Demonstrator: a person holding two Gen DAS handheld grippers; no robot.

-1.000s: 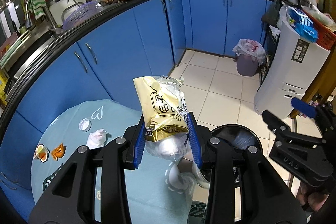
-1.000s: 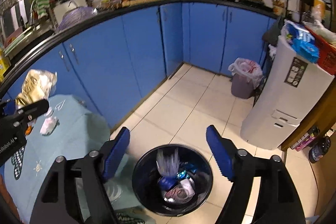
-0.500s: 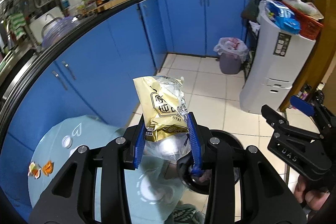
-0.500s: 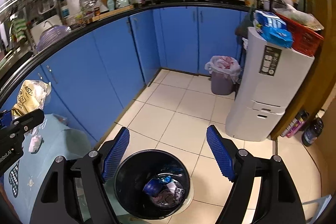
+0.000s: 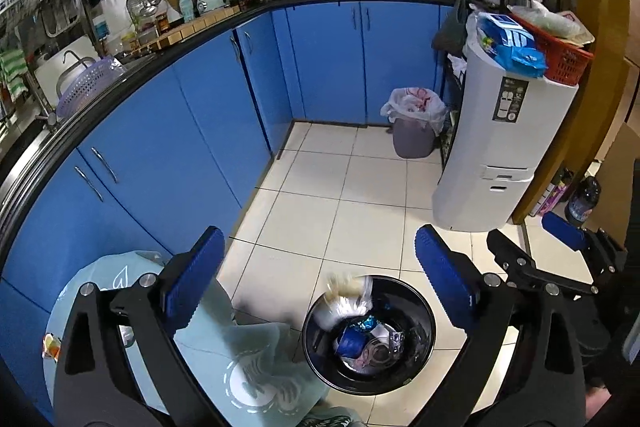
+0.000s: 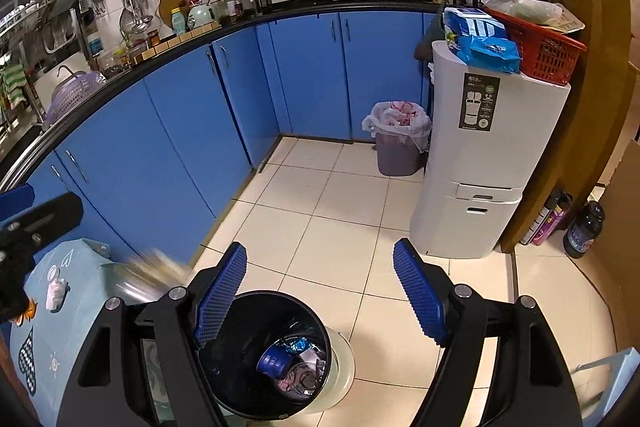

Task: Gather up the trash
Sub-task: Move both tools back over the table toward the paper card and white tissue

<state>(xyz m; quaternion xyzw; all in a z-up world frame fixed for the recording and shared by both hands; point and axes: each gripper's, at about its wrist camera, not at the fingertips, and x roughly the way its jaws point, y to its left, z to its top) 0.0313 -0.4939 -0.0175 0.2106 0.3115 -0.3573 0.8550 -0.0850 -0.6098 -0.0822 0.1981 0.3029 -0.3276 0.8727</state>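
The gold and clear snack bag is a blur, dropping onto the rim of the black trash bin on the floor. My left gripper hangs above the bin, its jaws opening wide with nothing between them. In the right wrist view the same bag streaks past the table edge, left of the bin, which holds a blue cup and wrappers. My right gripper stands open and empty over the bin. A crumpled tissue and orange peel lie on the table.
A teal-clothed table stands at lower left, next to the bin. Blue cabinets curve along the left and back. A tall white appliance, a small grey bin with a white bag and floor bottles stand at right.
My left gripper has opened and let go of the snack bag, which now falls toward the black bin. Both grippers have swung right, from the table toward the bin.
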